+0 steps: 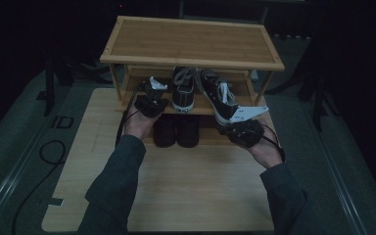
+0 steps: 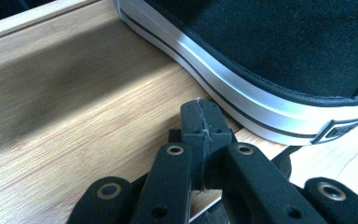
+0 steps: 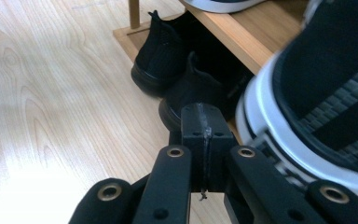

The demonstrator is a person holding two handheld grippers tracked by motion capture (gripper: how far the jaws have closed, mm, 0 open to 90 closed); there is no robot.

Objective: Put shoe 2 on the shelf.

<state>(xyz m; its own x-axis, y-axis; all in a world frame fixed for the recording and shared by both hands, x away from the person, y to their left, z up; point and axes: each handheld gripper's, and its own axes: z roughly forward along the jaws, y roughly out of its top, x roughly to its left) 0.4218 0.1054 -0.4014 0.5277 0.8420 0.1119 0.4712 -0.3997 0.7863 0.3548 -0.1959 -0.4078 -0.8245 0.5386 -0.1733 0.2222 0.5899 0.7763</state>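
Two black sneakers with white soles stand on the middle shelf of a wooden shoe rack [image 1: 191,41]. The left sneaker [image 1: 183,88] sits straight. The right sneaker [image 1: 218,95] is angled, with its heel past the shelf's front edge. My left gripper [image 1: 152,90] rests over the shelf just left of the left sneaker; its jaws [image 2: 200,116] are shut and empty beside the white sole [image 2: 242,88]. My right gripper [image 1: 232,128] is at the right sneaker's heel [image 3: 317,107], shut [image 3: 204,121], holding nothing.
A pair of black shoes [image 1: 176,129] stands under the middle shelf, and they appear ahead of the right gripper [image 3: 168,60]. The rack stands at the far end of a light wooden table [image 1: 191,191]. A black cable [image 1: 49,152] lies on the floor at left.
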